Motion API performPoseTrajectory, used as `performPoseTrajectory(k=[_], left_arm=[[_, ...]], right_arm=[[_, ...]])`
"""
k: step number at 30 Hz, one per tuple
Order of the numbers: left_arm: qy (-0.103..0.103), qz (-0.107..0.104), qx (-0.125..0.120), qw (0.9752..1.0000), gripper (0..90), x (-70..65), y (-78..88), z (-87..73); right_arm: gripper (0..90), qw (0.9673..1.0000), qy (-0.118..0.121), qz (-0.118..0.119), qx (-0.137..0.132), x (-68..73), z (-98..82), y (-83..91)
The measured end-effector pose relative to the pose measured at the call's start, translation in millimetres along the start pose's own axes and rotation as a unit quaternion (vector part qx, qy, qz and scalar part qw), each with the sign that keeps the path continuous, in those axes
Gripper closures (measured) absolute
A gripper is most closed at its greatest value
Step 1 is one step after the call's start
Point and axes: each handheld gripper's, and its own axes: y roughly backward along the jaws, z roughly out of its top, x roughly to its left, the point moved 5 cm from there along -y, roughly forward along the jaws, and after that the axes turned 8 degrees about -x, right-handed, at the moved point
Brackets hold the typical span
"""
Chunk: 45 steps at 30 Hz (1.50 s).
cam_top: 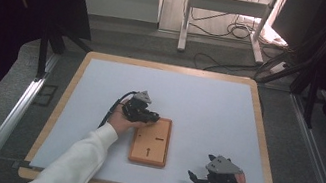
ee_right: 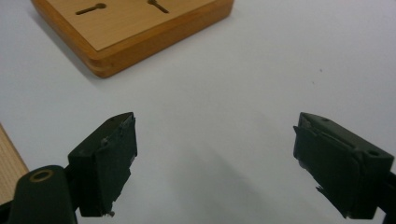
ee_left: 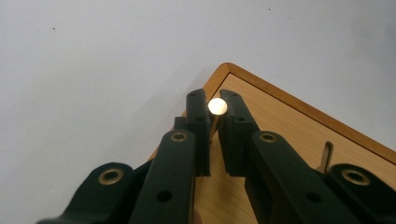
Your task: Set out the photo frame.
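Observation:
A wooden board (cam_top: pixel 148 154) with dark key-shaped slots lies on the mat near the middle front. My left gripper (cam_top: pixel 150 116) reaches over the board's far left corner from the left. In the left gripper view its jaws (ee_left: pixel 214 95) are shut on a small brass pin (ee_left: pixel 217 106) with a shiny round end, just above the corner of the board (ee_left: pixel 289 135). My right gripper (cam_top: pixel 194 181) rests low at the front right and points left toward the board. Its jaws (ee_right: pixel 215 158) stand wide apart over bare mat, and the board's corner (ee_right: pixel 140 32) lies ahead of them.
A pale grey mat (cam_top: pixel 199 103) covers the table, framed by a wooden rim (cam_top: pixel 264 140). Behind the table stand a white frame's legs (cam_top: pixel 186 19) and loose cables (cam_top: pixel 232 30) on the floor. A slot (ee_left: pixel 327 156) shows in the board to the right of the left jaws.

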Motion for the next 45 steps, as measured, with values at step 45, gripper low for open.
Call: performPoseTrajectory(k=[45], left_arm=[[0.058,-0.056,0.03,0.9963,82.5,15.2,-1.3,5.9]], right_arm=[[9.9,0.9868,0.16,0.012,0.025,76.0,44.8,-85.1]])
